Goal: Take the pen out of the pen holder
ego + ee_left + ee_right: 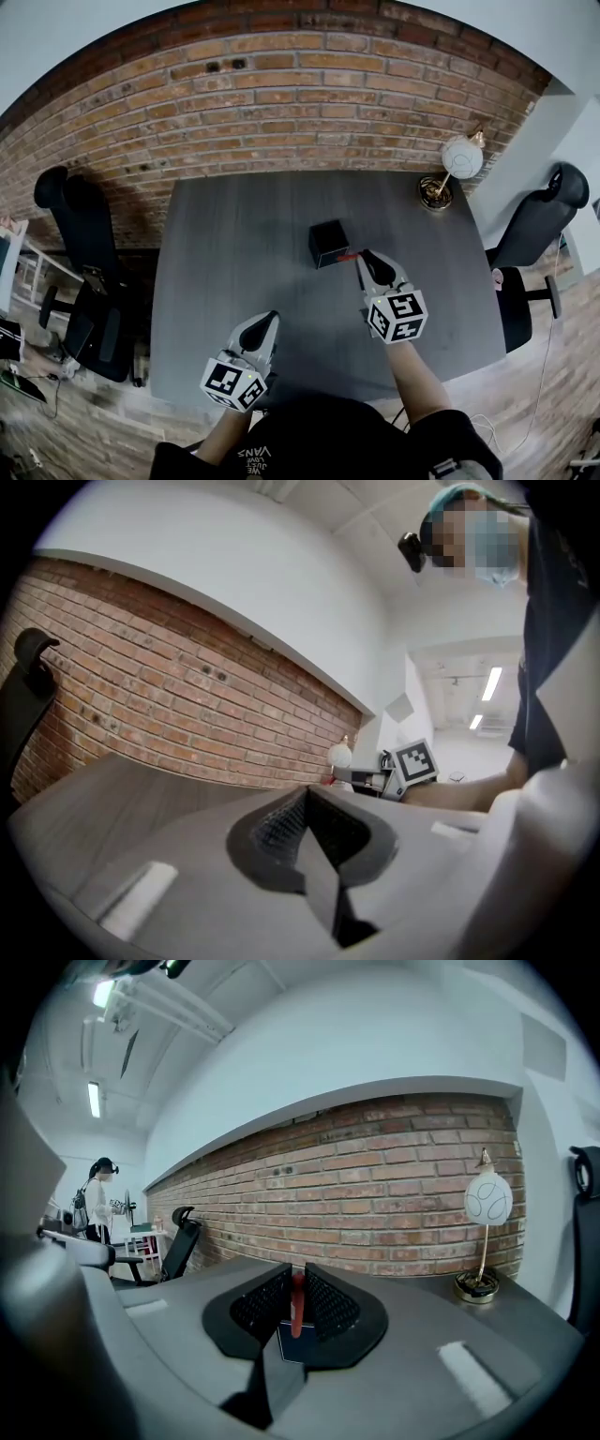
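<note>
Your right gripper (pixel 296 1279), just right of centre in the head view, has its jaws pinched on the red pen (pixel 297 1305). The pen's lower end meets the black pen holder (pixel 328 242) at frame centre. The pen looks light, stiff and smooth, so it may slip; hold its upper shaft and lift straight. Your left gripper (pixel 305 808), lower left, is closed and empty.
</note>
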{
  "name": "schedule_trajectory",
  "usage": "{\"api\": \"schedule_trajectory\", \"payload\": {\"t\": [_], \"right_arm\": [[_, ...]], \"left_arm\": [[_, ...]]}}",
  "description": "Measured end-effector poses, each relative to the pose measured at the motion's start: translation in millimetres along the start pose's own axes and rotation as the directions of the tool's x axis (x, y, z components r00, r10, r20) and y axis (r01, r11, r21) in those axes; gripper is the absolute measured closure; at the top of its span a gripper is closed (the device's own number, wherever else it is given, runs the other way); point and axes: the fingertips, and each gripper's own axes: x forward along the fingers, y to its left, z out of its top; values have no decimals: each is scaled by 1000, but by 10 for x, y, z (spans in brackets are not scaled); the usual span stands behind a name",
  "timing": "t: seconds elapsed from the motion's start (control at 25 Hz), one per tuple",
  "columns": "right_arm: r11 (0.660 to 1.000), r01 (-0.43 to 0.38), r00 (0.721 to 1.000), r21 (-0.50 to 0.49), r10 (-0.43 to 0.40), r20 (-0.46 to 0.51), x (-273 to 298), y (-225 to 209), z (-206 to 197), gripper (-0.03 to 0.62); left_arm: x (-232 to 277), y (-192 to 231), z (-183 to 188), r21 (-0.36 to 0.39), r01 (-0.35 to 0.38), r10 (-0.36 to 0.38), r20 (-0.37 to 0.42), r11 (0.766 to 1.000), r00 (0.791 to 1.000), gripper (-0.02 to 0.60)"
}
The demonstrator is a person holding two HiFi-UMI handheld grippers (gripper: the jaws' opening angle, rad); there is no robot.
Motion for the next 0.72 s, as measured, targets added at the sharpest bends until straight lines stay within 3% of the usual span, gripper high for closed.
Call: {"api": "schedule_trajectory", "payload": {"t": [0.48,0.72], "right_arm": [[995,97,995,30,-96,-37,-602,360,-320,548],[994,98,994,42,-96,-45,-832,506,-392,548]], "left_arm": [[-324,-34,-167,-15,109,-110,-32,994,993,529],[-352,-66,-176,-13,122,-123,-33,992,992,530]]}}
